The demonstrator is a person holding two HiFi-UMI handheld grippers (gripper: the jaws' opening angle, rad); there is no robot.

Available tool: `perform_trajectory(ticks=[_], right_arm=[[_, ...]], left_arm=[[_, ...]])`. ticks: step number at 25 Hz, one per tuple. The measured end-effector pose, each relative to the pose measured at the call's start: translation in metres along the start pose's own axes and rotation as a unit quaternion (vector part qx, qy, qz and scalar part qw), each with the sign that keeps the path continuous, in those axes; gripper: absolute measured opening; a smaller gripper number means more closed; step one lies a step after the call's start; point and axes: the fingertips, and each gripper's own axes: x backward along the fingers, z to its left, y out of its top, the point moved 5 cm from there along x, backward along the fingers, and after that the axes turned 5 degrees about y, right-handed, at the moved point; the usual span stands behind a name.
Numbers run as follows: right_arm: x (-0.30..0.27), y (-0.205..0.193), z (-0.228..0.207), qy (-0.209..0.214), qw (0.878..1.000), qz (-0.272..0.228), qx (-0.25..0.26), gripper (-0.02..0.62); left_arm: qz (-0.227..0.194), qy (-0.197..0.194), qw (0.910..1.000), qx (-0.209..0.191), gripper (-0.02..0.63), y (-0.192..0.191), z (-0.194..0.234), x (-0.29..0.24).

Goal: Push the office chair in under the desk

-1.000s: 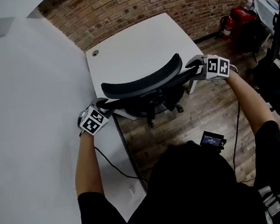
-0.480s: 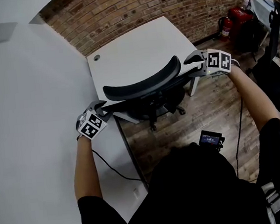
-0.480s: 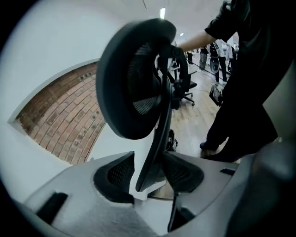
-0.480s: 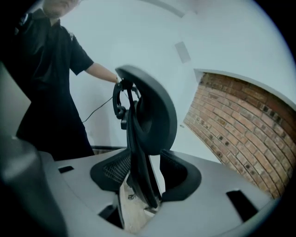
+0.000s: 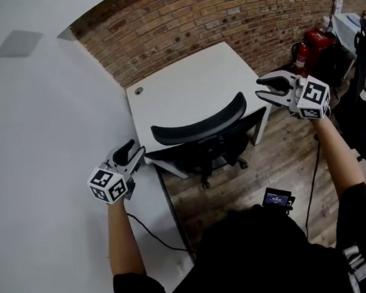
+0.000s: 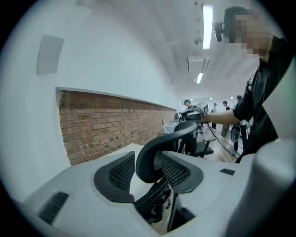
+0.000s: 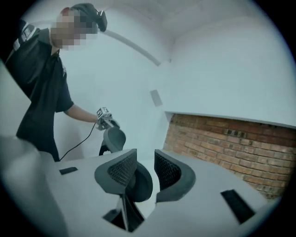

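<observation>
left claw (image 5: 135, 150) apart, empty; right claw (image 5: 261, 89) just narrowing, empty. chair (image 5: 200, 124) below claws, unheld: can roll out from desk (image 5: 183, 84).

Head view from above the person (image 5: 252, 252), looking steeply down on office chair (image 5: 199, 123) and desk (image 5: 185, 77), left gripper view near one end of the office chair, facing across it, right gripper view at the opposite end, facing back, all three sharing office chair, desk, brick wall (image 5: 220, 8)

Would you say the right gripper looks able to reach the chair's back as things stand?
Probably yes: the right gripper, jaws apart and empty though they have just been closing, hangs beside the chair's back with nothing between.
</observation>
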Motion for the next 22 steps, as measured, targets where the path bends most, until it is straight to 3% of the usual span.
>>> perform_trajectory(ticks=[3,9,10,17,22], right_arm=[[0.019,0.026,0.002,-0.075,0.995,-0.061,-0.004,0.099],[0.041,0.05,0.02,-0.181,0.977,-0.11,-0.02,0.052],[0.042,0.05,0.025,-0.189,0.975,-0.115,-0.025,0.041],[0.029,0.02,0.075,-0.2,0.967,-0.135,-0.076,0.012],[0.009,-0.014,0.115,-0.184,0.967,-0.126,-0.122,0.012]], left_arm=[[-0.064,0.014,0.9972,0.036,0.182,0.015,-0.008,0.013],[-0.166,0.037,0.9843,0.047,0.104,0.041,-0.028,0.037],[-0.173,0.034,0.983,0.051,0.073,0.043,-0.034,0.038],[-0.22,0.023,0.972,0.081,0.021,0.02,-0.058,0.041],[-0.265,0.002,0.9523,0.152,0.017,-0.005,-0.075,0.049]])
